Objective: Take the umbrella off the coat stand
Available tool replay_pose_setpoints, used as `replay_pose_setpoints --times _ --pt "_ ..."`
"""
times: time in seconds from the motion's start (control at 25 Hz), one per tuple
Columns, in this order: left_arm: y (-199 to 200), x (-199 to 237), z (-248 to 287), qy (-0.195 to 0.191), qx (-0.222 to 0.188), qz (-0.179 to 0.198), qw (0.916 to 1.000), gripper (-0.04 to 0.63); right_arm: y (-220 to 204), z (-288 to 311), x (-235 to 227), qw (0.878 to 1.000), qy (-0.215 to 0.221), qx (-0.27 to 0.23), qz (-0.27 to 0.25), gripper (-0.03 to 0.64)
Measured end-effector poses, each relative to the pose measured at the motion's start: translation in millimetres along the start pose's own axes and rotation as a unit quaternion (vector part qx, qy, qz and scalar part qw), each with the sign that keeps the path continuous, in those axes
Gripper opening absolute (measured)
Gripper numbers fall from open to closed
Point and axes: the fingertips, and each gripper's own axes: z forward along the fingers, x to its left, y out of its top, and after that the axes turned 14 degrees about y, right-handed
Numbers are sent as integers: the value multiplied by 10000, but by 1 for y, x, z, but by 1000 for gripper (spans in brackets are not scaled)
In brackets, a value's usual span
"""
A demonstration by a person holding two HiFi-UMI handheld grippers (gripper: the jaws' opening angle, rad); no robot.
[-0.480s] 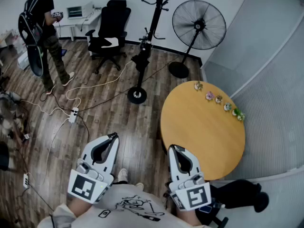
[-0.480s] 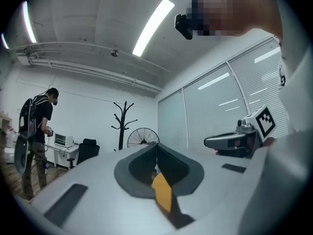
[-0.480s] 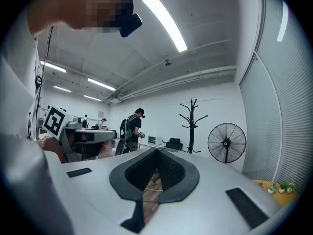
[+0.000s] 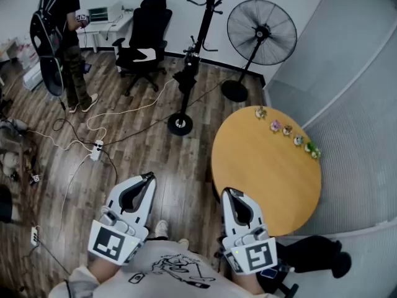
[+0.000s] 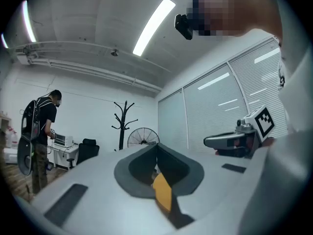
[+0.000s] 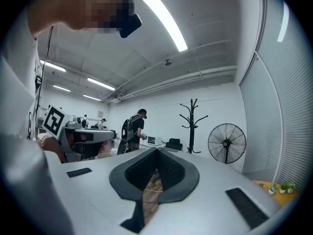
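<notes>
Black umbrella (image 4: 185,79) hangs about halfway down the pole of the coat stand (image 4: 201,23). We hold our left tongs (image 4: 147,177) and right tongs (image 4: 227,193) level, well short of that stand, both pairs of jaws closed together on nothing.

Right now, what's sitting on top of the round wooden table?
A row of small objects, perhaps tiny potted plants, lines the far right edge of the round table; the rest looks bare. The right gripper covers a bit of its near edge.
</notes>
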Motion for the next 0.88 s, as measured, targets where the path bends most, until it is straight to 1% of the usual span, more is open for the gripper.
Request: replay_pose_setpoints --times 0.08,0.12,0.32,0.44,0.8,0.88 --pt "1 4 2 2 -57 46 10000 9 1 3 0 10000 -6 -67 -40 17" --pt "0 7 3 5 -50 47 10000 9 1 6 0 9999 21 -88 -67 30" --pt "-4 25 7 18 7 29 10000 8 -6 25 4 9999 103 51 -73 157" --pt "-3 38 11 10 -14 10 10000 8 -8 41 6 9999 107 51 8 202" --pt "-14 75 11 -25 175 -126 9998 8 -11 80 19 9998 141 109 89 221" --pt "-14 81 12 -10 134 -124 9998 8 -13 87 21 9997 165 135 103 224"
